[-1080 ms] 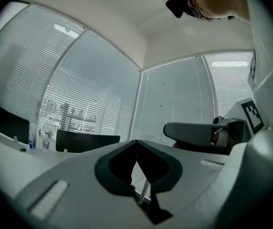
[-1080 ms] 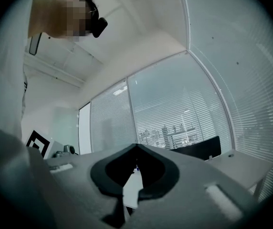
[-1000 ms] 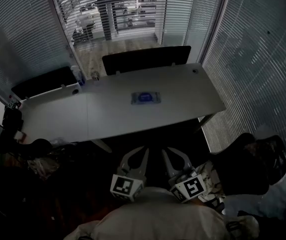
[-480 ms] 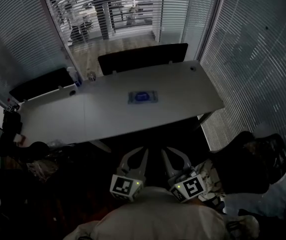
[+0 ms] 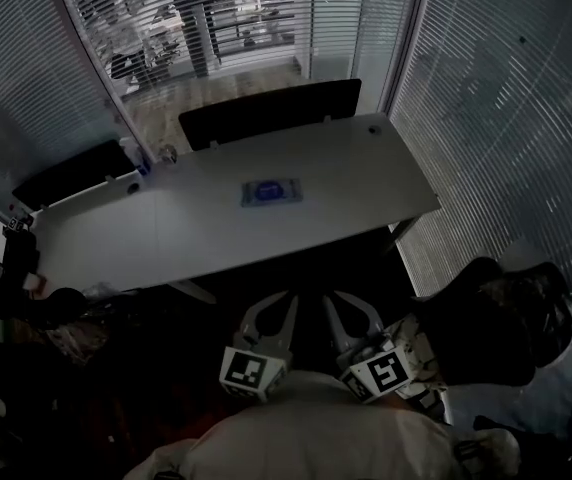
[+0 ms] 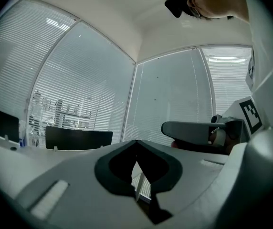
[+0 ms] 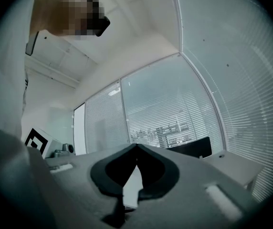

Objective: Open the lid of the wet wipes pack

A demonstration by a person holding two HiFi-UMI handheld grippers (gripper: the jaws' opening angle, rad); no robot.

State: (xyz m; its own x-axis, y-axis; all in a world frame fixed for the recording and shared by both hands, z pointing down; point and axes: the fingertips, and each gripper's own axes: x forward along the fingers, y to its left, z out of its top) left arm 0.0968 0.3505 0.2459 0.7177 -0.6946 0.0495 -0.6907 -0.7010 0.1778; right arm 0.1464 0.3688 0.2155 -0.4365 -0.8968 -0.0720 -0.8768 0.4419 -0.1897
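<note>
The wet wipes pack (image 5: pixel 270 191), pale with a blue lid, lies flat near the middle of the white table (image 5: pixel 366 183), its lid down. Both grippers are held close to my body, well short of the table's near edge. My left gripper (image 5: pixel 278 298) and my right gripper (image 5: pixel 341 298) point level toward the table, side by side. Each has its jaws meeting at the tips with nothing between them, as the left gripper view (image 6: pixel 136 141) and the right gripper view (image 7: pixel 136 145) show. The pack is hidden in both gripper views.
Two black chairs (image 5: pixel 266 113) (image 5: pixel 66 173) stand behind the table, and a small bottle (image 5: pixel 141 158) is at its far left corner. Glass walls with blinds (image 5: pixel 506 118) close in the room. A dark chair with clutter (image 5: pixel 496 323) sits at my right.
The table and pack have slid left and slightly up in the head view. Both grippers keep their places at the bottom of the picture, still shut.
</note>
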